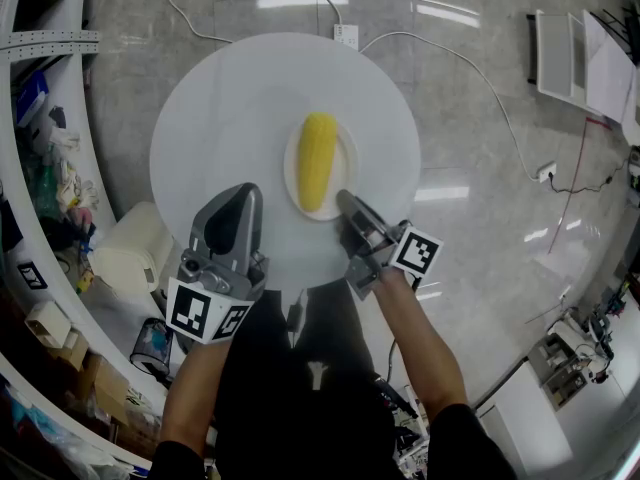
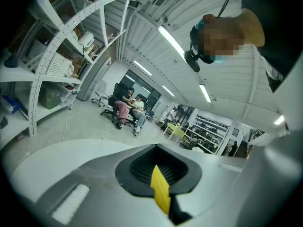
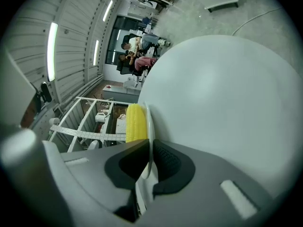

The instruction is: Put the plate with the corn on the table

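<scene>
The right fingers (image 3: 171,167) are clamped on the near rim of the plate (image 1: 291,168), one pad on each face of it. I'd guess that grip is chosen to keep the plate flat so the corn (image 1: 317,163) doesn't roll. The plate seems to be down on the round white surface (image 1: 220,118), just beyond the fingertips and near its middle. I can't tell whether its full weight rests there yet. To my eye, letting go is about all that's left.

The left fingers (image 1: 245,213) are shut together with nothing of the task in them. They hover beside the plate over the near part of the surface, apparently just keeping clear. A small yellow strip (image 2: 160,190) shows at their seam.

The plate is small, white and shallow. The corn is one bright yellow cob lying lengthwise away from the fingers and covering most of the plate.
</scene>
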Tool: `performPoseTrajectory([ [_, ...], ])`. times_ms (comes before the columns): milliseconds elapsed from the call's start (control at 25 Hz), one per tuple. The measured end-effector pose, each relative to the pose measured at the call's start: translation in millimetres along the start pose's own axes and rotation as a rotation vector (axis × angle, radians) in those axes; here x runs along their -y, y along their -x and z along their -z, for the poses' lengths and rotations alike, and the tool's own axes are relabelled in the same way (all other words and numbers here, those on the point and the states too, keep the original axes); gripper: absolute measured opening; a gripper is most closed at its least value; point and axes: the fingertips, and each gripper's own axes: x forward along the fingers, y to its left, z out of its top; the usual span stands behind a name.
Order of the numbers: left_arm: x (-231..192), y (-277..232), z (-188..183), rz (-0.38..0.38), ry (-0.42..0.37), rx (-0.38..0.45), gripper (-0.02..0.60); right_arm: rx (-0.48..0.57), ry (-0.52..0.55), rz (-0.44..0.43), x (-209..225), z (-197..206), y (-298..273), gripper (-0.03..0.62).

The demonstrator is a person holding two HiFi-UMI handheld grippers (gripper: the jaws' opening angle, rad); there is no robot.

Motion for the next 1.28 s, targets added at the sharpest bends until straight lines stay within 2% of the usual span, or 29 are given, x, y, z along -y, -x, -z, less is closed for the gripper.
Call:
performPoseTrajectory([
  [320, -2.0, -2.8, 2.1, -0.004, 0.004, -0.004, 0.003, -0.016, 0.039, 0.064, 1.4, -3.5, -0.9, 0.032],
  [560, -1.5, -3.3, 4.8, -0.001, 0.011, -0.004, 0.003, -0.009, 0.087, 0.156, 6.2, -6.1, -2.2, 0.032],
  [760, -2.1, -1.7, 6.1, -0.001, 0.013, -0.005, 0.003, -0.03, 0.19, 0.277, 15.6, -6.1, 3.5, 0.039],
  [1280, -6.5, 5.1, 4.5, -0.011, 0.019, 0.001, 0.003, -0.052, 0.412, 0.404, 10.0, -10.4, 2.9, 0.071],
])
